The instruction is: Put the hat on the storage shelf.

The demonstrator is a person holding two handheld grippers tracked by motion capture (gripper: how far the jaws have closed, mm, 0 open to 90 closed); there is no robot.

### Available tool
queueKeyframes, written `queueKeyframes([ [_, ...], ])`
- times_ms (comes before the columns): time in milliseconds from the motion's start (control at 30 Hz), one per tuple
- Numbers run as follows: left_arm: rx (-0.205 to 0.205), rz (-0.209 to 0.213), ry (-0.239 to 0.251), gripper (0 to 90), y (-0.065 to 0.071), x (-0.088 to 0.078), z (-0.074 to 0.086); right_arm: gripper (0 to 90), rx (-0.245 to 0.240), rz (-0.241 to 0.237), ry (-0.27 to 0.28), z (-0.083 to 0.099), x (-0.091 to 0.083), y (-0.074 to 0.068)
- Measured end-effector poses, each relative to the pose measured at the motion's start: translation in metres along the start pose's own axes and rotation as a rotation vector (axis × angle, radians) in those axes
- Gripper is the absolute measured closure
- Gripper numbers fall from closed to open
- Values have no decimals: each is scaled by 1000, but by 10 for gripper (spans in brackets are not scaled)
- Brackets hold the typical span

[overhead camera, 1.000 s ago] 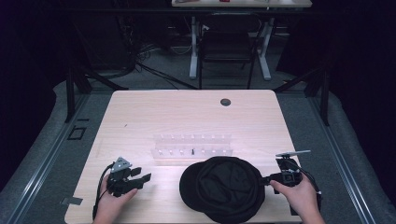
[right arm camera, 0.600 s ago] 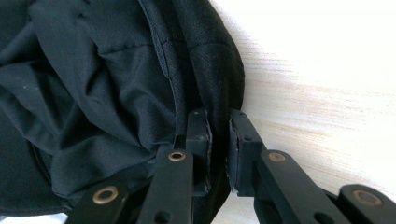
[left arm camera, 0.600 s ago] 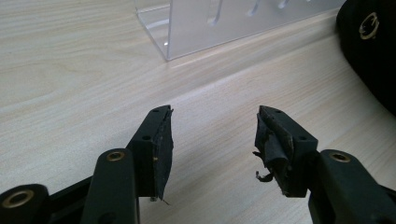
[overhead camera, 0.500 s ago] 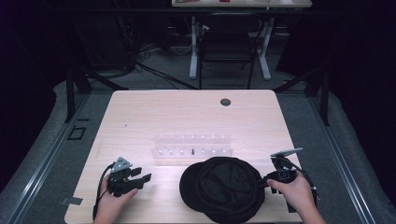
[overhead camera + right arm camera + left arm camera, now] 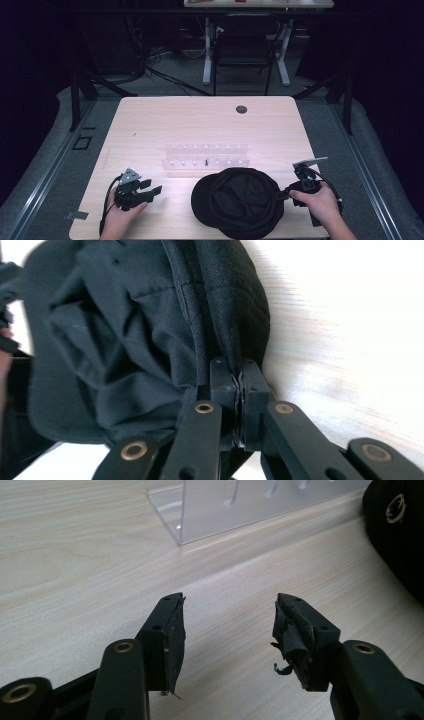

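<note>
The bench [image 5: 150, 130] carries everything: a pale wooden top, with a small dark round port [image 5: 241, 109] near the middle of its far edge.

The black cap [image 5: 240, 202] is the biggest thing on it. It lies at the near edge, a little toward your right of the middle, crown up and crumpled. In the left gripper view a piece of it [image 5: 397, 535] fills the upper right corner, with a brass eyelet showing.

Just beyond the cap, toward the middle of the bench, stands the clear plastic rack [image 5: 206, 155], two long rows of slots, close to the cap's far side but apart from it. One small dark pin [image 5: 206, 162] sits in the nearer row.

Your right gripper [image 5: 283, 194] lies at the near right corner, held level and pointing at the cap's right side. Its jaws have just been closing, and in the right gripper view [image 5: 239, 377] they are pinched tight on a fold of the cap's fabric at its edge, with cloth squeezed between the pads.

Your left gripper [image 5: 150, 187] rests at the near left corner, pointing toward the cap and well apart from it. Its jaws stand wide, and in the left gripper view [image 5: 227, 630] only bare wood lies between them; the pads [image 5: 176, 635] are frayed.
</note>
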State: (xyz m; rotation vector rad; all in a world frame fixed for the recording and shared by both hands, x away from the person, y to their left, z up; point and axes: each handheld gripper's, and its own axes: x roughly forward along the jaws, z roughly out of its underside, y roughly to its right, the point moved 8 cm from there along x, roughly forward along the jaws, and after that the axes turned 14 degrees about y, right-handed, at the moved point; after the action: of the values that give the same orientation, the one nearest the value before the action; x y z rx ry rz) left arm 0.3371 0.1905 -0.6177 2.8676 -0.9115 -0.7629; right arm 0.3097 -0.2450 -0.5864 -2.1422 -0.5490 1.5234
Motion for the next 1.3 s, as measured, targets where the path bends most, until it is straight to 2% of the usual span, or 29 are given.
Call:
queueKeyframes([
  [33, 0, 1, -1, 462, 0, 0, 0, 881, 13, -18, 15, -1, 0, -1],
  [100, 0, 0, 0, 462, 0, 0, 0, 881, 15, -42, -14, -1, -5, -2],
  [133, 3, 1, -1, 462, 0, 0, 0, 880, 40, -51, 10, -2, -5, -4],
  [200, 0, 0, 1, 462, 0, 0, 0, 881, 20, -99, 4, -3, -9, -6],
  [267, -1, 1, -1, 462, 0, 0, 0, 881, 53, -134, 29, -6, -11, -10],
  [333, 0, 3, -6, 463, 0, 0, 0, 881, 58, -171, 14, -6, -17, -13],
  [400, 2, 4, -8, 463, 0, 0, 0, 881, 71, -208, 33, -9, -19, -18],
  [433, 2, 4, -8, 463, 0, 0, 0, 881, 84, -206, 41, -10, -19, -20],
  [467, 3, 1, -10, 463, 0, 0, 1, 881, 67, -229, 29, -10, -21, -21],
  [500, 0, 4, -7, 463, 0, 0, 1, 881, 73, -228, 28, -10, -23, -22],
  [567, 1, 4, -8, 463, 0, 1, 1, 881, 95, -248, 55, -12, -23, -28],
  [600, 1, 3, -8, 463, 0, 1, 1, 882, 83, -266, 45, -13, -26, -29],
  [733, 0, 3, -9, 464, 0, 1, 1, 882, 80, -289, 53, -15, -29, -36],
  [767, 0, 4, -9, 464, 0, 0, 1, 882, 88, -279, 66, -16, -29, -39],
  [967, 0, 3, -7, 464, 0, 0, 0, 882, 68, -297, 38, -18, -35, -47],
  [1000, -2, 0, -2, 464, 0, 1, 0, 882, 86, -301, 57, -20, -35, -51],
  [1033, -2, 0, -2, 464, 0, 0, 0, 882, 64, -309, 39, -20, -38, -52],
  [1067, -2, -1, -2, 464, 0, 1, 0, 882, 85, -305, 62, -22, -38, -55],
  [1133, -2, -1, -1, 464, 0, 0, 0, 882, 54, -303, 52, -23, -42, -58],
  [1300, 3, 0, -1, 466, 0, 0, 0, 882, 61, -319, 74, -30, -54, -74],
])
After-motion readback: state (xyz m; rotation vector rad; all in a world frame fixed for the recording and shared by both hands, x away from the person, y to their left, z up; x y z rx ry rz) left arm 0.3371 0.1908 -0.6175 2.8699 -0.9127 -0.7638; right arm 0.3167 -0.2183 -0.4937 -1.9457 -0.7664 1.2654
